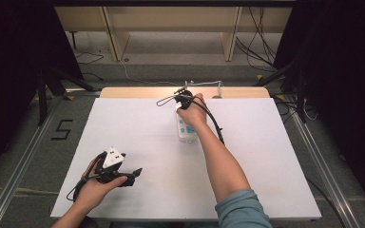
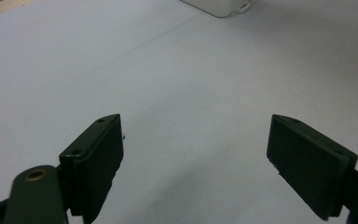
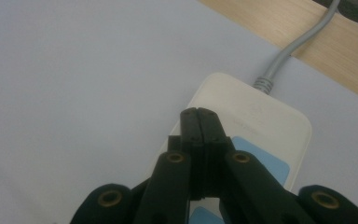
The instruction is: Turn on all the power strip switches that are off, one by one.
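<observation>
White power strip (image 3: 256,122) under closed right tool (image 3: 199,113).

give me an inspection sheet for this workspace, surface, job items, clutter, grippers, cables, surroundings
Surface: white sheet over a wooden table.
Job's things: white power strip with blue switches, at the far middle.
Clutter: nothing seen.
Grippers: left gripper open over bare sheet; right gripper shut, fingers together above the strip.
Cables: grey cord leaves the strip's far end.
Surroundings: grey floor, loose wires.
</observation>
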`<state>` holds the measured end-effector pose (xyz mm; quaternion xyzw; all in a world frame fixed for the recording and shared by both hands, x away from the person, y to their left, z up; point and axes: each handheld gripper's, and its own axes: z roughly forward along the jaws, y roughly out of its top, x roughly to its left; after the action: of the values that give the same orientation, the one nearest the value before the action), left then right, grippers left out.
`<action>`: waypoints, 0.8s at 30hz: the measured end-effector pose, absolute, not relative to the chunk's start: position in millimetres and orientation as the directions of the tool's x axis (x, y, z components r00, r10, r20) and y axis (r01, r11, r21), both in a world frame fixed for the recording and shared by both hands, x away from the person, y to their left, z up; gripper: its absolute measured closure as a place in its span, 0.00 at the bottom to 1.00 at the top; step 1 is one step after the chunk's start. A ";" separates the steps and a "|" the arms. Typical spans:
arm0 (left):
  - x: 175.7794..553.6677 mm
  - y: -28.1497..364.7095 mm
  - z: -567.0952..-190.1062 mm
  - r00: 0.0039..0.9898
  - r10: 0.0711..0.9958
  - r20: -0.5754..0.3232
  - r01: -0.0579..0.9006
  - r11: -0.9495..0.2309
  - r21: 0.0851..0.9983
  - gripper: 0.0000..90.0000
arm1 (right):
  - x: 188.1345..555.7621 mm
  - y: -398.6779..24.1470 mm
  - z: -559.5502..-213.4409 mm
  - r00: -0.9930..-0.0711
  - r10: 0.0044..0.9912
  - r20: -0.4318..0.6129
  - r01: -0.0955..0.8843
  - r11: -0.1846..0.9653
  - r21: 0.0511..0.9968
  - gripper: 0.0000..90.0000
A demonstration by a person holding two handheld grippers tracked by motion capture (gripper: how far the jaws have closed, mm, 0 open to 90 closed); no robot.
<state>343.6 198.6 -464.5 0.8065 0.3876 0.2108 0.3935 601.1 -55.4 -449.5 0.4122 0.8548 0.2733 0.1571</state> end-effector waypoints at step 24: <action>342.9 196.4 -464.4 0.614 0.788 0.048 0.453 -0.401 0.796 0.20 | 583.3 -66.6 -429.4 -0.624 0.780 -0.049 0.585 0.507 0.633 1.00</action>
<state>342.9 196.4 -464.4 0.8092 0.3832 0.2144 0.3905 583.3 -66.6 -429.4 0.4006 0.8520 0.2931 0.1664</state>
